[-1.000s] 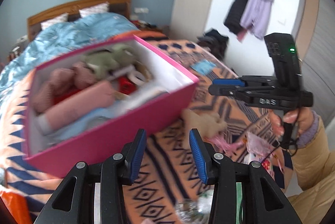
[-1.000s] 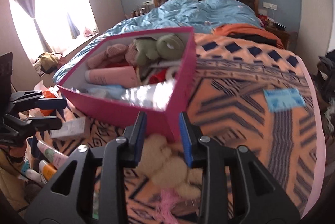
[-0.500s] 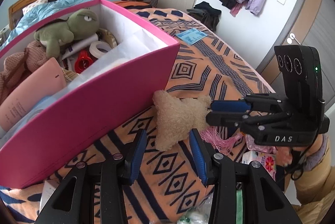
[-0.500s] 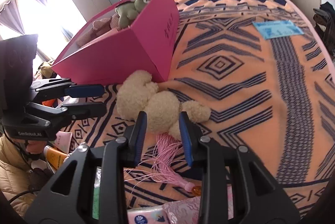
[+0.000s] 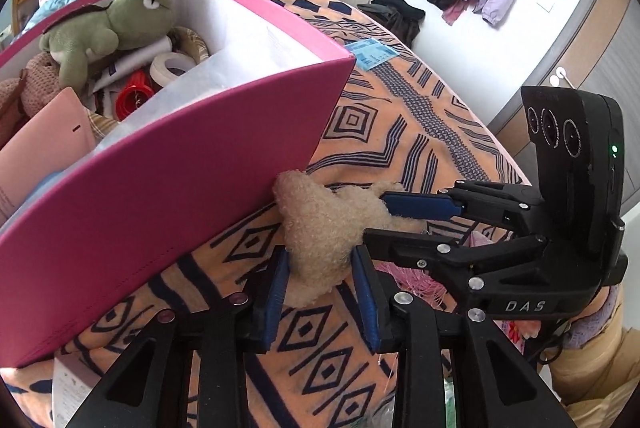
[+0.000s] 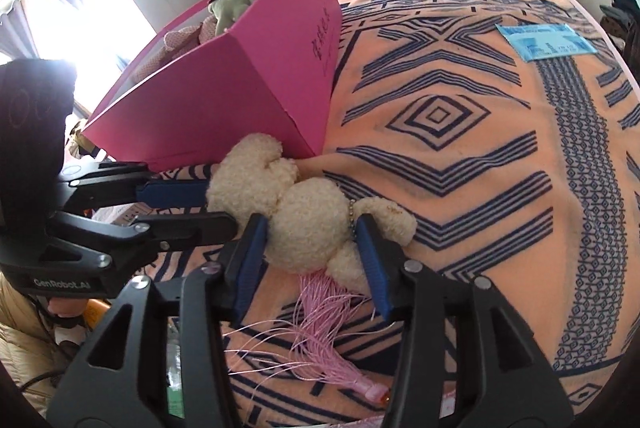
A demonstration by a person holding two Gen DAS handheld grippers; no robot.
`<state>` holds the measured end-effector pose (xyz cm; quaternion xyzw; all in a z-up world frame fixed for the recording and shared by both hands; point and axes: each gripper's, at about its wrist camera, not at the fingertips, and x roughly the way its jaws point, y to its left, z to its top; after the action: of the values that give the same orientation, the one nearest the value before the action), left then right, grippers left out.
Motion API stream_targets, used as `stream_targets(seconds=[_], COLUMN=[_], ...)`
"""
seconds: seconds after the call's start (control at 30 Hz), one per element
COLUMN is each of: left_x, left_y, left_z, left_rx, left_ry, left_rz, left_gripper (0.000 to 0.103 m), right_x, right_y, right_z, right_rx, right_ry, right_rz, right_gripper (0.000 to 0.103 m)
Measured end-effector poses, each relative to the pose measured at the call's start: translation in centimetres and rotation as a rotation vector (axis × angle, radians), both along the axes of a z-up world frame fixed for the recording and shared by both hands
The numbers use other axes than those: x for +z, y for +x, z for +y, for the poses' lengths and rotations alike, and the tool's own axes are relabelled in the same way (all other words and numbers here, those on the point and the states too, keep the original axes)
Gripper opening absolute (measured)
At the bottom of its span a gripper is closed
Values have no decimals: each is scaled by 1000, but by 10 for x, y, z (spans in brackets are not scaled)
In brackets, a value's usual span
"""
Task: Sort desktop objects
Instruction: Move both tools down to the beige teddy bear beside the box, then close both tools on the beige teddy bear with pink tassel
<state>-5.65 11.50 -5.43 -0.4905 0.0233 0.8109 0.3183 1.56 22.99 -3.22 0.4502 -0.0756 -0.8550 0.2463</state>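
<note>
A cream plush toy (image 5: 320,224) (image 6: 304,224) is lying on the patterned bed blanket (image 6: 460,156), pressed against the near corner of a pink box (image 5: 168,188) (image 6: 248,80). Its long axis is running roughly along the foot edge of the bed, one rounded end pointing at the box corner, the other end trailing toward a pink tassel (image 6: 324,328).

The left gripper (image 5: 320,292) is reaching in around the end nearest the box; its jaws have just been closing and are sitting narrow, the plush bulging between them with the blue pads touching its sides. The right gripper (image 6: 310,260) is straddling the toy's middle; its jaws have just been opening, and whether the pads are pressing the plush cannot be told.

Only the left wrist view is looking into the box, showing a green plush turtle (image 5: 108,32), a tape roll (image 5: 170,68) and a red round item (image 5: 134,98). Only the right wrist view is showing the full tassel and a bead chain (image 6: 352,218) on the toy. A blue card (image 6: 544,42) is lying farther up the bed, well apart from the toy.
</note>
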Motion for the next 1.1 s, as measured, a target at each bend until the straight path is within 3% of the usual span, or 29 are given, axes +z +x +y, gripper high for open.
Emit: stream_targets(seconds=[0.07, 0.13, 0.27, 0.33, 0.4, 0.43, 0.77, 0.93, 1.0, 1.1], left_x=[1, 4, 13, 11, 6, 3, 4, 3, 2, 0], left_y=[2, 5, 13, 12, 10, 9, 8, 5, 3, 1], left_z=[2, 3, 6, 8, 8, 7, 6, 7, 8, 9], left_rx=[-5, -15, -34, -35, -21, -14, -3, 2, 5, 12], left_ry=[1, 15, 14, -4, -24, -30, -40, -40, -35, -42], left_rz=[3, 5, 42, 37, 26, 22, 51, 43, 39, 26], left_gripper=[32, 30, 30, 30, 30, 30, 31, 31, 31, 31], right_x=[1, 5, 13, 13, 12, 13, 2, -1, -4, -5], right_y=[2, 6, 12, 12, 11, 12, 1, -4, -7, -11], right_z=[-1, -1, -3, 1, 5, 8, 24, 22, 25, 21], right_rx=[5, 13, 13, -8, -28, -50, -94, -89, -107, -85], right_ry=[11, 13, 38, 25, 29, 48, -37, -61, -69, -70], right_rz=[12, 43, 71, 56, 44, 56, -22, -38, -59, -68], right_gripper=[43, 31, 22, 25, 42, 44, 55, 66, 75, 77])
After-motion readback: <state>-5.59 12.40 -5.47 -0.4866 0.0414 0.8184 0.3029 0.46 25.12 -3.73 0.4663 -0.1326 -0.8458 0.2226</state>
